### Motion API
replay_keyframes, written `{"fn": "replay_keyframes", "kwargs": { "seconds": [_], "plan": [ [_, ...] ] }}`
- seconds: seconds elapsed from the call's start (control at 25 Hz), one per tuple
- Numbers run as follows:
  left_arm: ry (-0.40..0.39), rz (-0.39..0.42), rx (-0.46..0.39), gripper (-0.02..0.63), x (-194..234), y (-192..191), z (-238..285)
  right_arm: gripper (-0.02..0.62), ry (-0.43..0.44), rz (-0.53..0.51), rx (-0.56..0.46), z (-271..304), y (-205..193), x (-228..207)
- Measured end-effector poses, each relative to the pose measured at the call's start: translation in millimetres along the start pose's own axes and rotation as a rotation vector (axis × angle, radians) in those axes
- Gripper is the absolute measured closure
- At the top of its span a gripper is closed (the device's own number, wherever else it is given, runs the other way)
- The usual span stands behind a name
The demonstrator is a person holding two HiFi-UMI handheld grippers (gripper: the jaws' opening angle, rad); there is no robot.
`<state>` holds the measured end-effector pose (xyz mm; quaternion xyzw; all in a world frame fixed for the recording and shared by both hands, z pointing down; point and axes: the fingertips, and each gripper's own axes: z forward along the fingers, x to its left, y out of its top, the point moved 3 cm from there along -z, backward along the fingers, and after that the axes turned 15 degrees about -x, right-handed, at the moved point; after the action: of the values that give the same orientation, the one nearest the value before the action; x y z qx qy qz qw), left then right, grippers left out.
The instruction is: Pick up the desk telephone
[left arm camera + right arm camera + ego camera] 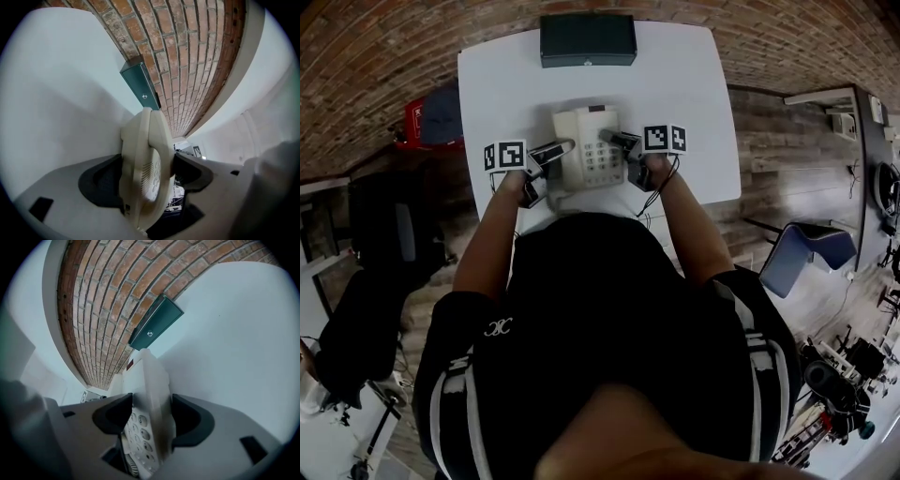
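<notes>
well, the white rectangular table (497,84) bears the cream plastic desk telephone (586,150) near its middle. the left gripper (558,157) and right gripper (619,155) straddle its sides, jaws wide, seemingly not yet squeezing. lifting unevenly or gripping weakly would likely tip or drop it.

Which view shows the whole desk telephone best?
Head view: the desk telephone lies whole on the white table, keypad up, between the left tongs and right tongs. The left gripper view shows only its handset side, edge-on; the right gripper view only its keypad side.
</notes>
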<state>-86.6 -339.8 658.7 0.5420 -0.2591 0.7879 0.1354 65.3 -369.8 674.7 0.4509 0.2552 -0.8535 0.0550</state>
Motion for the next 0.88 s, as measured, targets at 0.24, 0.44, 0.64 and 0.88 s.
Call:
{"fn": "replay_keyframes", "kwargs": {
  "seconds": [0.24,0.44,0.64,0.88],
  "plan": [
    [0.026,0.009,-0.003,0.279,-2,0,-1,0.365,-0.015,0.002,0.020,-3,0,0],
    [0.026,0.024,0.006,0.285,-7,0,-7,0.365,-0.012,-0.021,0.012,-5,0,8],
    [0.020,0.043,-0.010,0.288,-18,1,-13,0.365,-0.004,-0.038,-0.013,-12,2,18],
    [-0.014,0.093,-0.052,0.290,-52,13,-19,0.365,0.014,-0.096,-0.064,-28,24,47]
  ]
}}
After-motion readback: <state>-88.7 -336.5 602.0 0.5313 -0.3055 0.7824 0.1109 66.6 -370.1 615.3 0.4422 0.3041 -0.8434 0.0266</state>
